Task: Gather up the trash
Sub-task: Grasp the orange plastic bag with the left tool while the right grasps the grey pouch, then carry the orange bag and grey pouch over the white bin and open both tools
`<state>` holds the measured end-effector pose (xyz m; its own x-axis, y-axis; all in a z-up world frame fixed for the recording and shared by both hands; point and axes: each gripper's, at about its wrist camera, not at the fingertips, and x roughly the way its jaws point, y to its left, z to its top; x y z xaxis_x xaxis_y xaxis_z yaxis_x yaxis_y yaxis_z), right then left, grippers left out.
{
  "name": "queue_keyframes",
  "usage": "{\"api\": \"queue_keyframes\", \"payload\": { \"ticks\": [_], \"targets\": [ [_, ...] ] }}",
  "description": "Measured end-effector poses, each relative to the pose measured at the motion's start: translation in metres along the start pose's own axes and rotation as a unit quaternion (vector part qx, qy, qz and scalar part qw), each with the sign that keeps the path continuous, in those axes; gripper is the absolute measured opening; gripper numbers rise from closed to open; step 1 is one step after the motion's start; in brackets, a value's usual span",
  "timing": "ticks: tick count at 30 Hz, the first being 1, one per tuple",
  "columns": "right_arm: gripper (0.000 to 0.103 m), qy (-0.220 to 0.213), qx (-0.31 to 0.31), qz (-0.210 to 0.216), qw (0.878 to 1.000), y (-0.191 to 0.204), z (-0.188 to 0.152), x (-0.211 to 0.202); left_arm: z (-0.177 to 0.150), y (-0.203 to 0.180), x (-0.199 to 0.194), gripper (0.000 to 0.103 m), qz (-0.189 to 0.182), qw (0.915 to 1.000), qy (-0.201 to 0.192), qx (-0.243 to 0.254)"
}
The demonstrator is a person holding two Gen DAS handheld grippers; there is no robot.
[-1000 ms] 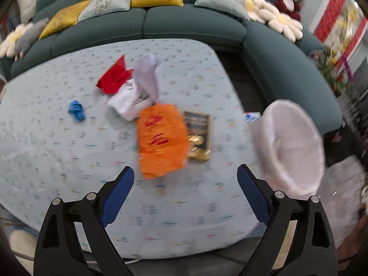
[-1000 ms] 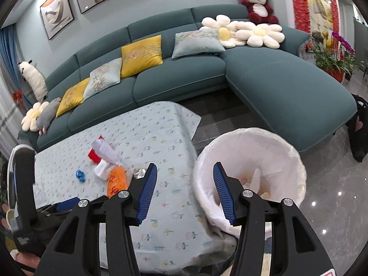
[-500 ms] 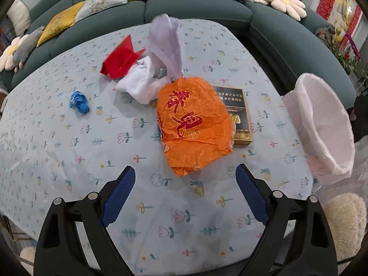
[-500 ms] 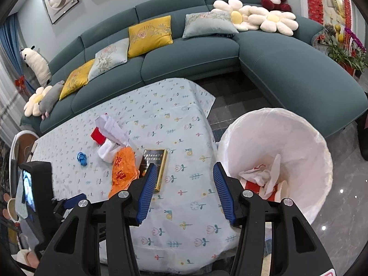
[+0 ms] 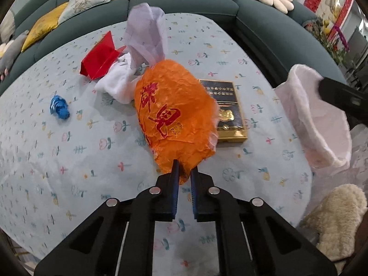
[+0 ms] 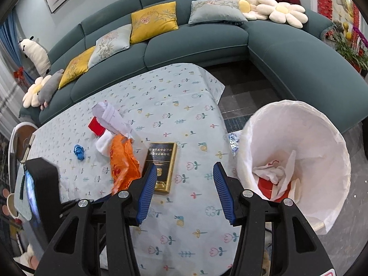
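Several bits of trash lie on the table [image 5: 69, 161], which has a flowered cloth over it. Farthest left is a blue scrap [image 5: 59, 107], lying apart from the rest. Next comes a red folded card [image 5: 100, 59], touching a white wad [image 5: 117, 85], with a pale crumpled sheet [image 5: 146, 36] rising over both. Just right of these is an orange bag [image 5: 174, 115]; the left claw [image 5: 183, 177] is pinched tight on its near edge. A black-and-gold box [image 5: 228, 110] lies flat beside the bag, partly under it. The right claw [image 6: 184, 184] hangs wide apart over the table's near right part, gripping nothing. Off the table's right edge stands a white-lined bin [image 6: 296, 124], with white and red trash [image 6: 276, 179] inside.
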<state>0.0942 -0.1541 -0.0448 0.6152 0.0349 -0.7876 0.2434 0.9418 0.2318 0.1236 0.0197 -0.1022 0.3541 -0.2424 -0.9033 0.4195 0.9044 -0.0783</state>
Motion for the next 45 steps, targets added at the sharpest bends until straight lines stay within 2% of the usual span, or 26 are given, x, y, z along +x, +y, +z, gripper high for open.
{"api": "queue_keyframes", "payload": {
  "ticks": [7,13,19,25,28,31,32,36,45],
  "targets": [
    [0.05,0.001,-0.023,0.02,1.0,0.032,0.011,0.009,-0.008,0.027,-0.036,0.006,-0.019,0.9974,-0.018,-0.067],
    [0.05,0.015,-0.032,0.039,0.999,0.061,0.021,0.029,0.006,0.066,-0.061,0.006,-0.026,0.9916,-0.043,-0.119],
    [0.05,0.032,-0.036,0.058,0.997,0.093,0.037,0.057,0.019,0.096,-0.071,0.006,-0.023,0.9872,-0.061,-0.145],
    [0.05,0.045,-0.05,0.056,0.996,0.116,0.053,0.086,0.033,0.111,-0.067,0.003,-0.028,0.985,-0.064,-0.158],
    [0.043,0.051,-0.054,0.055,0.996,0.124,0.059,0.098,0.038,0.115,-0.066,0.002,-0.031,0.9842,-0.063,-0.163],
    [0.024,0.058,-0.066,0.051,0.995,0.13,0.064,0.109,0.042,0.116,-0.065,0.002,-0.033,0.9842,-0.062,-0.162],
    [0.014,0.06,-0.068,0.052,0.995,0.131,0.066,0.111,0.043,0.116,-0.066,0.002,-0.032,0.9845,-0.062,-0.16],
    [0.006,0.049,-0.068,0.053,0.995,0.125,0.071,0.104,0.046,0.114,-0.069,0.002,-0.037,0.9839,-0.065,-0.162],
    [0.002,-0.003,-0.031,0.064,0.997,0.084,0.079,0.048,0.055,0.082,-0.089,0.001,-0.047,0.9853,-0.085,-0.141]
  ]
}}
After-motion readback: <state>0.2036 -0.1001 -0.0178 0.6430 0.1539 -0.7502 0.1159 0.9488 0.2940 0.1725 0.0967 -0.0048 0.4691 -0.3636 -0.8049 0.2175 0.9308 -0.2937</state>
